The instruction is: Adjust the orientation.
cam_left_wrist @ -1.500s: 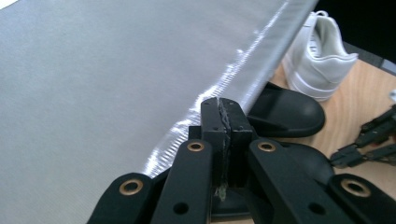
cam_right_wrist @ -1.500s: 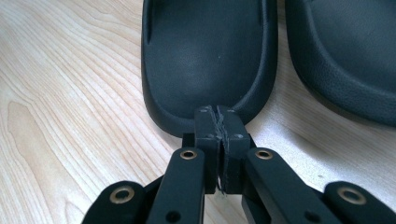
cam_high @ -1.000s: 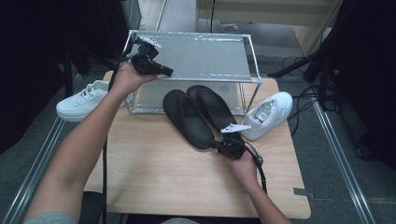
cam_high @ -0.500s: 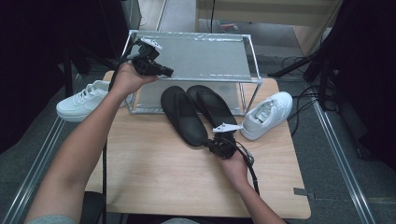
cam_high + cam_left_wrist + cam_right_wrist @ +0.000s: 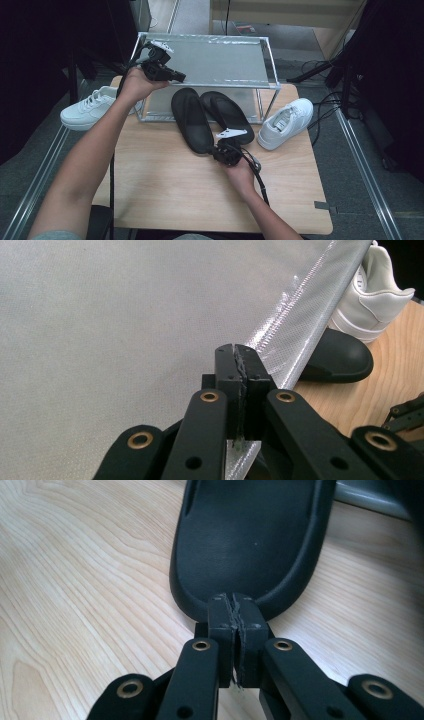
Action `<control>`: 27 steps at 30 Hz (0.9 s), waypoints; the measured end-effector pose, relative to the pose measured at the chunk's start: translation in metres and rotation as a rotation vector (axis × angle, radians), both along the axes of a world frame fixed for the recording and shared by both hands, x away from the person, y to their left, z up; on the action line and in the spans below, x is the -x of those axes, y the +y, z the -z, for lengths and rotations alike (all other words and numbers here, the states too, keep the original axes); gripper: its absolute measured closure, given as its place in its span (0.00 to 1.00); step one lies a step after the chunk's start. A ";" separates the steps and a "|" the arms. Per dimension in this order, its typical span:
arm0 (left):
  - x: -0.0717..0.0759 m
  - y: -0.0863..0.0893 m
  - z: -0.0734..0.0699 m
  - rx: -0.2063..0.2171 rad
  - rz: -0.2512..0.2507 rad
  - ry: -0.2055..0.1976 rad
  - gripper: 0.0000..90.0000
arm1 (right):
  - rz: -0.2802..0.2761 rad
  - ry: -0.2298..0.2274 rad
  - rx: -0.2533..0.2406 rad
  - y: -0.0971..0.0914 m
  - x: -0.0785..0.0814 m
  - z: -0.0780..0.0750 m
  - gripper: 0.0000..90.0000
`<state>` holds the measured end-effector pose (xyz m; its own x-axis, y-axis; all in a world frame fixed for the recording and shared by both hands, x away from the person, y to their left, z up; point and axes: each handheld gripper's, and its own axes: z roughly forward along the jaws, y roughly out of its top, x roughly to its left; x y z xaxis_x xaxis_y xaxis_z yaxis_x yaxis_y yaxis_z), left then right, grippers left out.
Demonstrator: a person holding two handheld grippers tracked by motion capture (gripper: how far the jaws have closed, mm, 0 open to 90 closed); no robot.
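While left gripper (image 5: 175, 76) hovers over rack (image 5: 210, 60), right gripper (image 5: 216, 150) butts slipper (image 5: 191, 120) heel.

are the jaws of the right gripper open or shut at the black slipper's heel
Shut. In the right gripper view the right gripper's two black jaws meet with nothing between them, their tips against the heel rim of the black rubber slipper.

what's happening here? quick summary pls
A person works at a wooden table with a gripper in each hand. The right gripper, fingers shut, sits at the heel of the left of two black slippers, pushing it rather than gripping it. The left gripper, also shut, hovers over the top of a silver rack. The other slipper lies partly under the rack, with a white sneaker to its right and another sneaker beside the table's left edge.
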<state>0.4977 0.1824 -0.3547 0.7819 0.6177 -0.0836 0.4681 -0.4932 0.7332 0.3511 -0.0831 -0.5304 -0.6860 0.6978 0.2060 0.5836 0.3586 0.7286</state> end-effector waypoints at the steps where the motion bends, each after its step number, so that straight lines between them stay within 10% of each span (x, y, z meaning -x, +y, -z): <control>1: 0.000 0.000 0.000 0.000 0.000 0.000 1.00 | 0.000 0.004 -0.002 0.003 -0.001 0.000 0.99; 27: 0.001 0.000 0.000 0.001 -0.005 -0.001 1.00 | 0.037 -0.037 -0.077 0.061 -0.039 -0.009 0.99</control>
